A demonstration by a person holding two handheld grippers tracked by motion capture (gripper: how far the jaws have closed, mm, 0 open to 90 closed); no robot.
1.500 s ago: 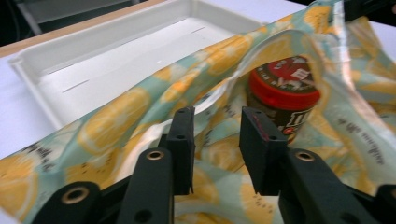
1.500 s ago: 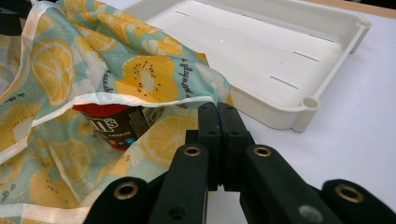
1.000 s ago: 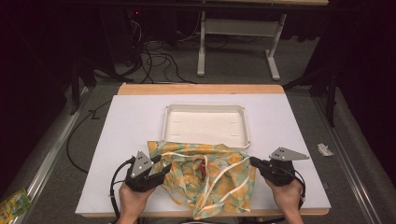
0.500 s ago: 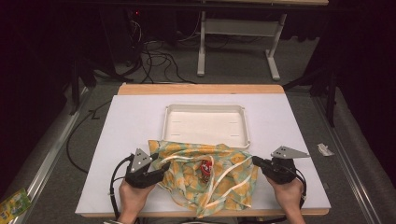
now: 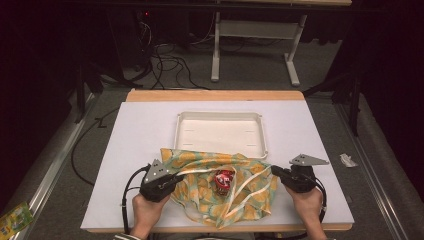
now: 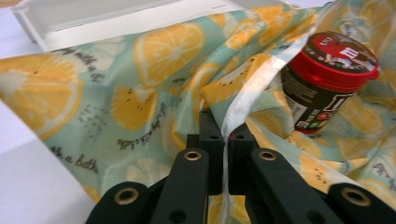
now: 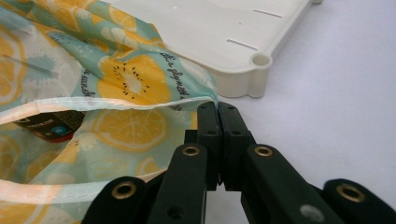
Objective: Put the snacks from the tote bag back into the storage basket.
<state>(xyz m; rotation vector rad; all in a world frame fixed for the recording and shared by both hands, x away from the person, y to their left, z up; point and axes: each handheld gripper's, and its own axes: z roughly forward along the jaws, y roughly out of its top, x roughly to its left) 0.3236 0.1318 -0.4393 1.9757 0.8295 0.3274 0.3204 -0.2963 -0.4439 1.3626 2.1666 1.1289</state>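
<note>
The white surface (image 5: 135, 150) carries a shallow white tray (image 5: 220, 131) toward its far side, and just in front of it lies a lemon-print bag (image 5: 200, 165), spread so its mouth gapes. The left tongs (image 5: 172, 181) have just closed on the bag's white rim, and the right tongs (image 5: 276, 171) are clamped on the opposite edge, seemingly to hold the mouth apart. Inside stands a red-lidded candy jar (image 5: 224, 180), upright and exposed.

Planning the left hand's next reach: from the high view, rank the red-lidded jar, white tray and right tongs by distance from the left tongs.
1. Red-lidded jar: beside the left tongs, inside the lemon-print bag.
2. White tray: farther back, at centre.
3. Right tongs: across the bag.
</note>
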